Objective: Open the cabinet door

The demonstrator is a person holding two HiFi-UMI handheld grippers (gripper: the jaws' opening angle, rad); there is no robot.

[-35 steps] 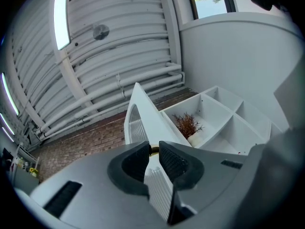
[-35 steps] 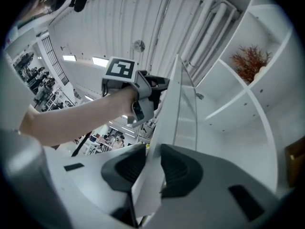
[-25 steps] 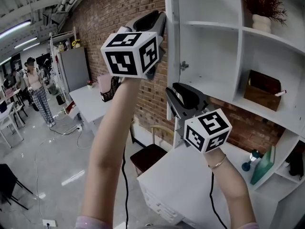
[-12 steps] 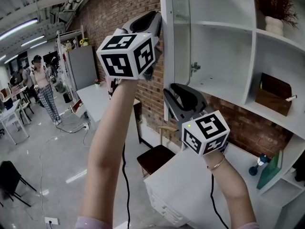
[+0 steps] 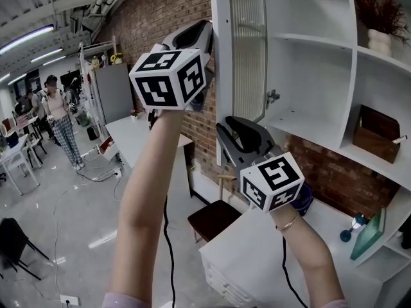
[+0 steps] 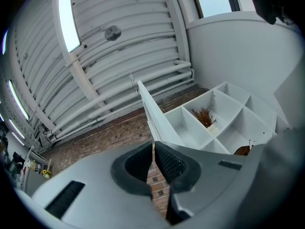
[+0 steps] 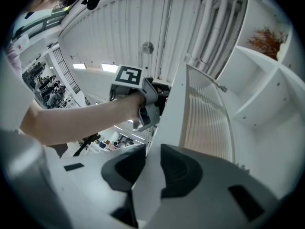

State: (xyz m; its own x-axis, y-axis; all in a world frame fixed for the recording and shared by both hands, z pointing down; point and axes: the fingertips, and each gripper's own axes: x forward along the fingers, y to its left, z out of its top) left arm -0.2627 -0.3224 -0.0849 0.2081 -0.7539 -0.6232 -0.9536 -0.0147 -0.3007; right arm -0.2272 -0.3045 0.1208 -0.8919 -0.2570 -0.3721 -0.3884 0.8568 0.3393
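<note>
The white cabinet door (image 5: 221,76) with a ribbed glass pane (image 5: 247,50) stands swung out from the shelf unit, edge toward me. My right gripper (image 5: 223,133) is shut on the door's frame near its lower corner; in the right gripper view the frame (image 7: 152,175) sits pinched between the pads (image 7: 178,168). My left gripper (image 5: 209,31) is higher up, beside the door's outer edge. Its jaws have just been closing and now meet (image 6: 153,149) with nothing between them. The door (image 6: 155,113) shows edge-on beyond them.
Open shelves hold a dried plant in a white vase (image 5: 379,37) and a brown box (image 5: 379,133). A white table (image 5: 257,255) and a dark chair (image 5: 215,217) stand below. The brick wall (image 5: 167,18) is behind the door. A person (image 5: 54,108) stands far left.
The door has swung further out, so its ribbed pane now faces me. Both grippers have shifted left with it.
</note>
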